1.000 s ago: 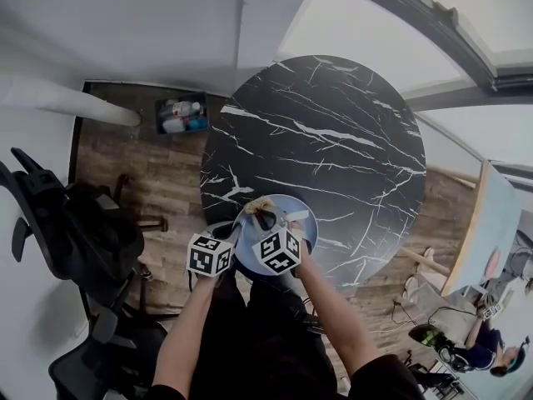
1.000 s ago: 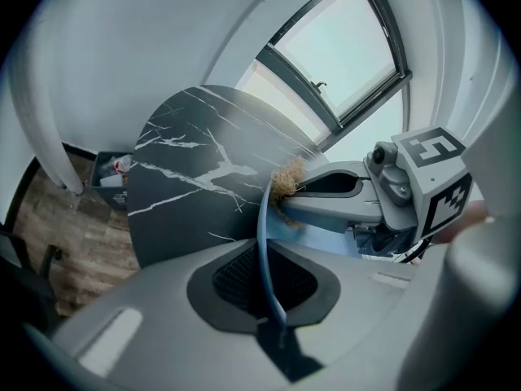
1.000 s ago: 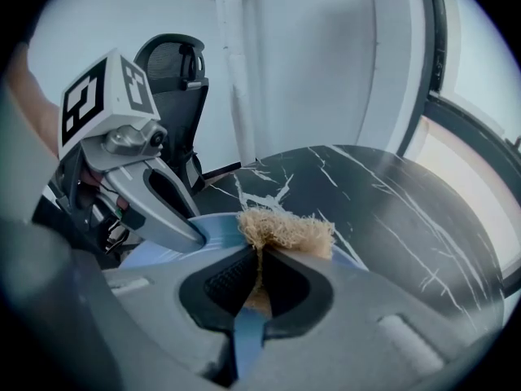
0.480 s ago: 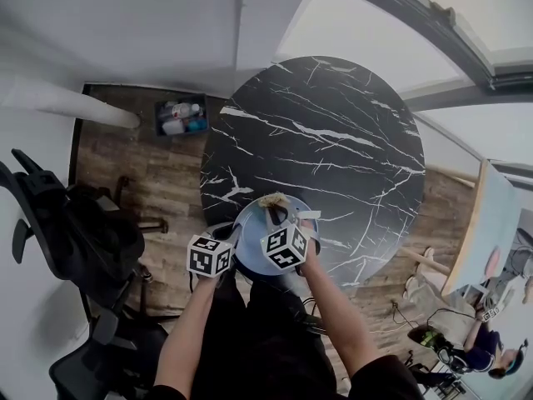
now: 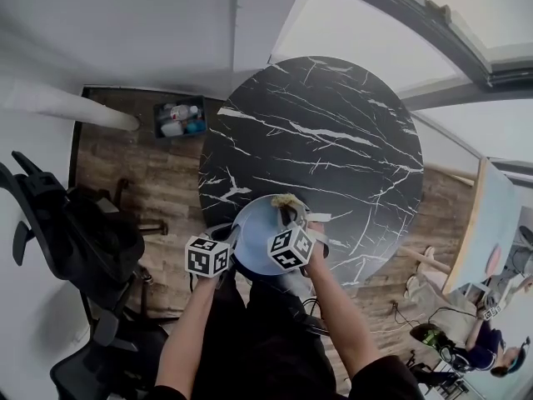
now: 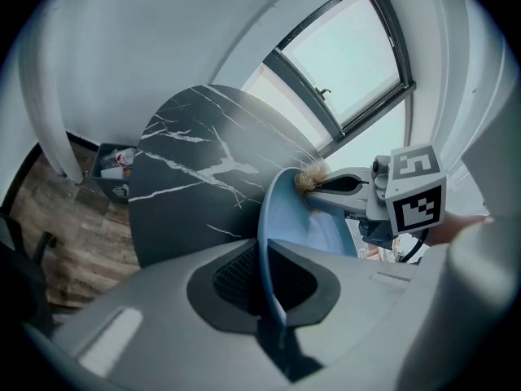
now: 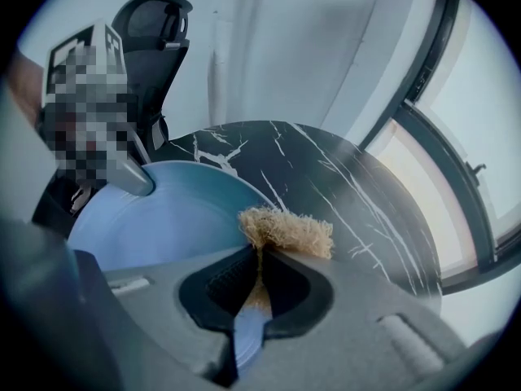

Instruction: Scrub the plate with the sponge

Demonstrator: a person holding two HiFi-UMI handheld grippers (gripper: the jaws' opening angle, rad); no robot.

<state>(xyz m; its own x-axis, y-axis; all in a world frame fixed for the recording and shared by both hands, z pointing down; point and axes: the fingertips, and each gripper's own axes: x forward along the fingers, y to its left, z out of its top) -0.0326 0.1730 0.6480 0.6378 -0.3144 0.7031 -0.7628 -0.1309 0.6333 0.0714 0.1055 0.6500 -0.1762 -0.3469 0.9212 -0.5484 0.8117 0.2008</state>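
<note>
A light blue plate (image 5: 254, 240) is held up at the near edge of the black marble table (image 5: 333, 132). My left gripper (image 5: 226, 240) is shut on the plate's left rim; in the left gripper view the plate (image 6: 281, 218) stands edge-on between the jaws. My right gripper (image 5: 291, 219) is shut on a tan fibrous sponge (image 5: 283, 200) at the plate's far right rim. In the right gripper view the sponge (image 7: 285, 230) sticks out past the jaws against the plate (image 7: 163, 210), and a blue strip of rim shows between the jaws under it.
A crate of bottles (image 5: 179, 117) sits on the wood floor left of the table. Dark office chairs (image 5: 75, 240) stand at the left. Large windows run along the right, and a person (image 5: 483, 348) is at the lower right.
My right gripper and the sponge have slid rightwards along the plate's far rim. The left gripper has kept its hold on the plate and has barely moved.
</note>
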